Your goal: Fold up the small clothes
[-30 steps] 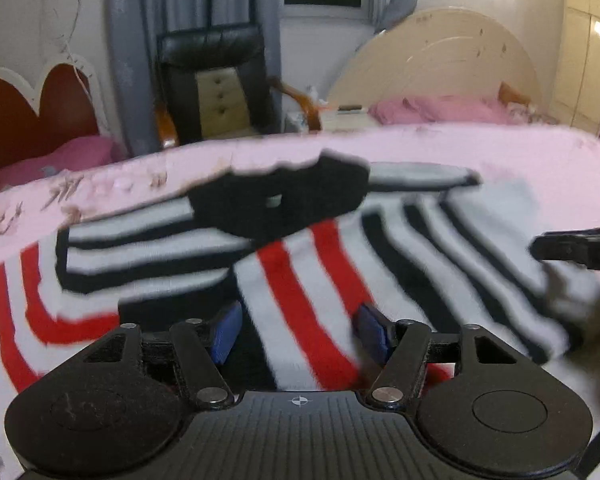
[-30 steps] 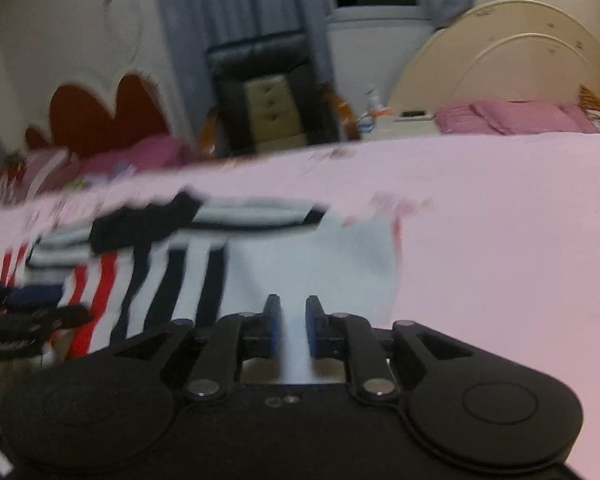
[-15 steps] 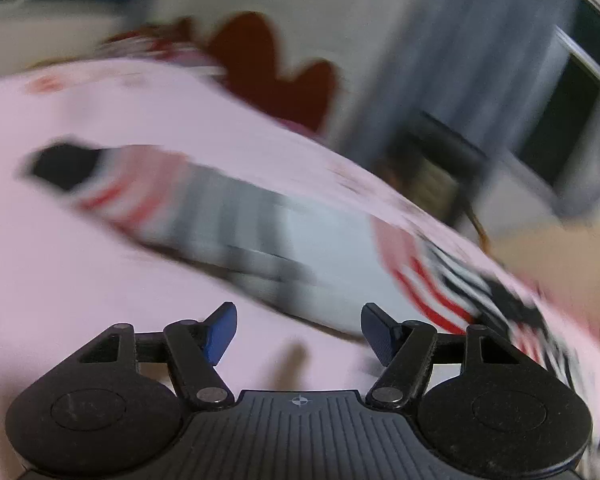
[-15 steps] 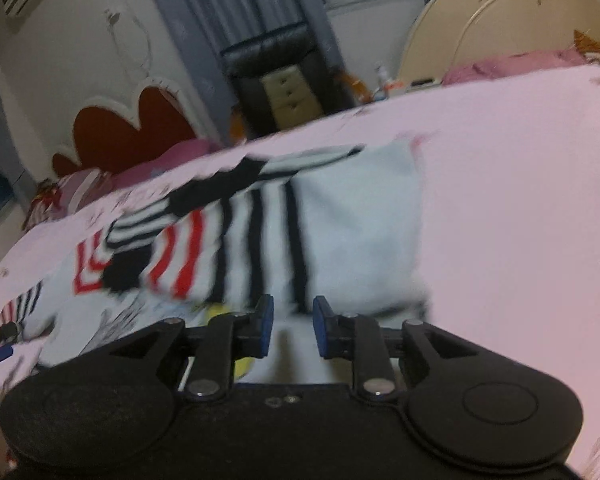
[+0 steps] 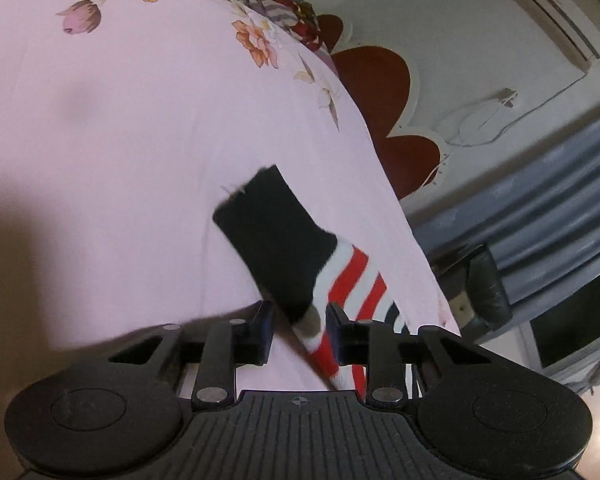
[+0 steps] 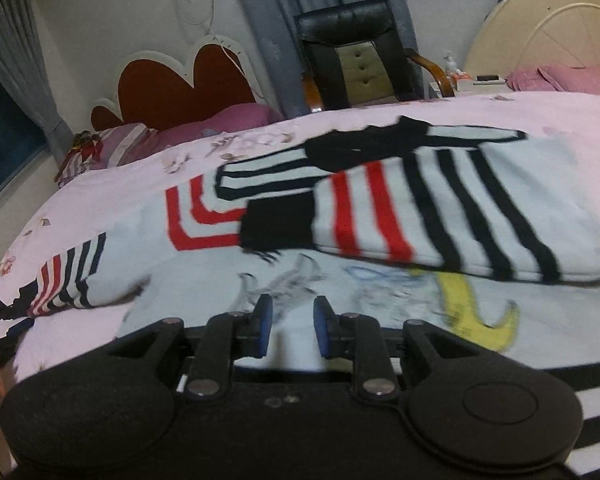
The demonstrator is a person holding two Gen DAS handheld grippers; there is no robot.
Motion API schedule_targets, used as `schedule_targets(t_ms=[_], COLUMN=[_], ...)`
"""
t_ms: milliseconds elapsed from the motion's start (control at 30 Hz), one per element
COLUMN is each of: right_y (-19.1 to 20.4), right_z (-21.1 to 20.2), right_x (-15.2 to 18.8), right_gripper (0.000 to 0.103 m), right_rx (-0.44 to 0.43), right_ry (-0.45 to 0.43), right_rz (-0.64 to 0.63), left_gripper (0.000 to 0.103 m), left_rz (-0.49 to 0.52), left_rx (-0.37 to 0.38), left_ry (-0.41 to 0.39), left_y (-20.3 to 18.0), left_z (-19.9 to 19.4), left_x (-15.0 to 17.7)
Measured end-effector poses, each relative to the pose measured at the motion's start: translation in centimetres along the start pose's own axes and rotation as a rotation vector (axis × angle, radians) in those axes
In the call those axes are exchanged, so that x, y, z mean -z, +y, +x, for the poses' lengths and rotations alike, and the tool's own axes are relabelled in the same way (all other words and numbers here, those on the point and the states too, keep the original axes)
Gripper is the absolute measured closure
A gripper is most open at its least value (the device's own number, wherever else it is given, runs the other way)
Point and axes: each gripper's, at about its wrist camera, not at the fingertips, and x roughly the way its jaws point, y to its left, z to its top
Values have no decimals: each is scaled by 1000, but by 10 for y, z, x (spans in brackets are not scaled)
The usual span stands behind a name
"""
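The sweater (image 6: 380, 216) is spread on the bed (image 6: 560, 116). Its left sleeve (image 5: 300, 272) is flanked by the part-open left tongs (image 5: 298, 326). The right tongs (image 6: 290, 330) are held slightly apart, empty, above its near hem.

Striped sweater (image 6: 440, 208) on pink bed (image 6: 580, 120)

the sweater (image 6: 440, 216) is soft matt knit cloth, its black cuff (image 5: 276, 236) faintly fuzzy at the edge; the pink bedsheet (image 5: 120, 140) is smooth matt cloth with a printed flower pattern. the left gripper (image 5: 298, 332) has a matt black ribbed plastic body with small shiny metal pins; the chair (image 6: 352, 52) looks like glossy black leather with wooden arms.
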Motion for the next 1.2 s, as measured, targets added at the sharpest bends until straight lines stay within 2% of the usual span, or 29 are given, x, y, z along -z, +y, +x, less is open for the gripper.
schedule_targets(t_ms=[100,200,233,267,333,433,500,600,667,833,967,1100,1200], right_y=[15,29,32,34,37,36,30,18,8,-23,-61,-98,-120], right_z=[11,19,20,21,21,18,13,7,1,-25,-46,-65,-74], right_x=[-5,-8,-8,-8,-8,-7,-7,-8,-9,-9,-8,-4,1], right_gripper=[79,79,79,79,79,78,78,78,78,78,77,77,76], right_rx=[26,28,30,33,46,66,82,104,116,149,186,216,228], right_ry=[-6,-10,-12,-14,-10,-14,-25,-40,-52,-98,-127,-139,-139], right_rz=[5,24,29,34,38,39,48,77,98,136,192,237,259], left_gripper=[74,75,78,95,98,98,98,98,98,98,98,98,97], left_rz=[-17,8,21,42,66,192,328,496,611,789,848,937,1010], left_rx=[34,44,48,24,19,97,184,284,343,433,480,497,469], left_ry=[11,29,32,36,36,0,14,76,115,252,324,386,470], left_y=[6,4,3,1,-4,-40,-83,-147,-191,-276,-323,-368,-360], left_z=[8,18,21,25,25,15,12,16,23,42,53,65,54], left_x=[-4,-7,-9,-9,-12,-6,11,51,90,192,261,322,361])
